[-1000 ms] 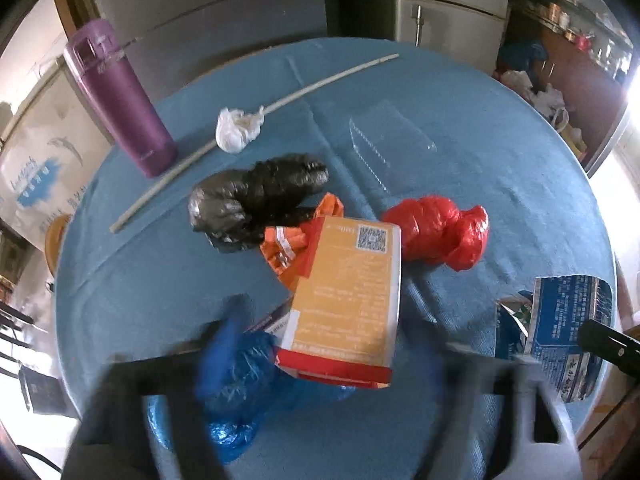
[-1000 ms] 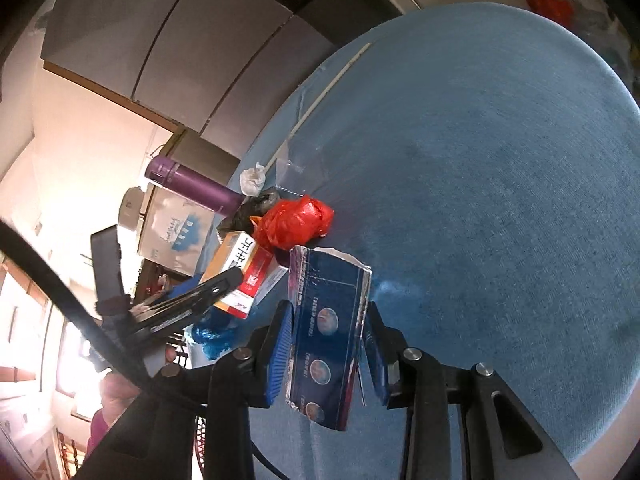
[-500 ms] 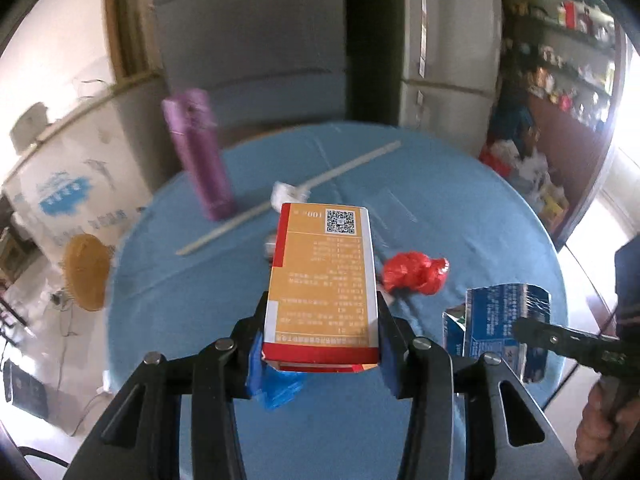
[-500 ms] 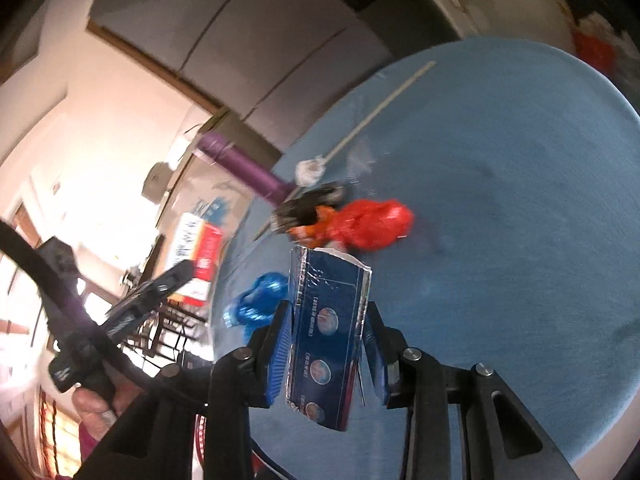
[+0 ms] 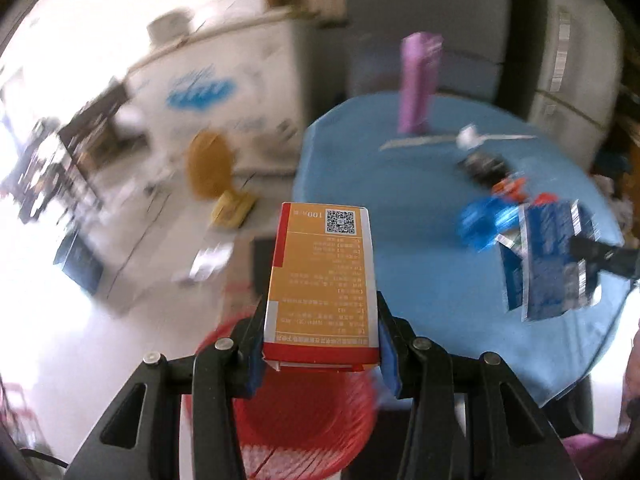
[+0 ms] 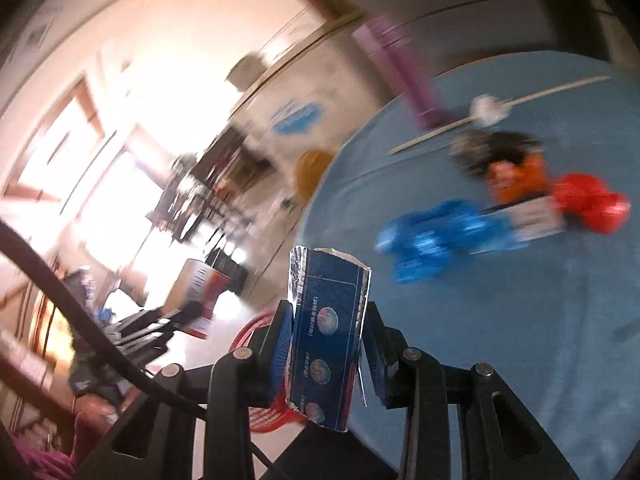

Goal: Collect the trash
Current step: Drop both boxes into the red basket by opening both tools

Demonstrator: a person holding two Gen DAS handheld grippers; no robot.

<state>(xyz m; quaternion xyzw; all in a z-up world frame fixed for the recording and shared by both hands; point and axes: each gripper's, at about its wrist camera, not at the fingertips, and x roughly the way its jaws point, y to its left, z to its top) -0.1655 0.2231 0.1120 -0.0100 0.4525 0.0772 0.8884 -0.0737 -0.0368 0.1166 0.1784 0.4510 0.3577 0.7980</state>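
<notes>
My left gripper [image 5: 322, 354] is shut on an orange and red carton [image 5: 325, 280] and holds it above a red mesh waste basket [image 5: 304, 412] on the floor beside the table. My right gripper [image 6: 326, 354] is shut on a dark blue foil-lined carton [image 6: 326, 344], which also shows in the left wrist view [image 5: 548, 260]. The basket's rim [image 6: 250, 330] shows below and left of it. On the blue table [image 6: 520, 300] lie a blue bag [image 6: 432, 236], a red bag [image 6: 588, 200], an orange wrapper [image 6: 516, 176] and a black bag [image 6: 492, 152].
A purple bottle [image 5: 418, 84] stands at the table's far edge, with a pale stick [image 5: 452, 140] and a white crumpled wad [image 5: 468, 138] near it. A round wooden stool [image 5: 208, 168] and a white cabinet [image 5: 208, 88] stand on the floor to the left.
Both grippers have swung left off the table with their cartons. The left one has moved from above the table to above the red basket. The views are blurred by motion.
</notes>
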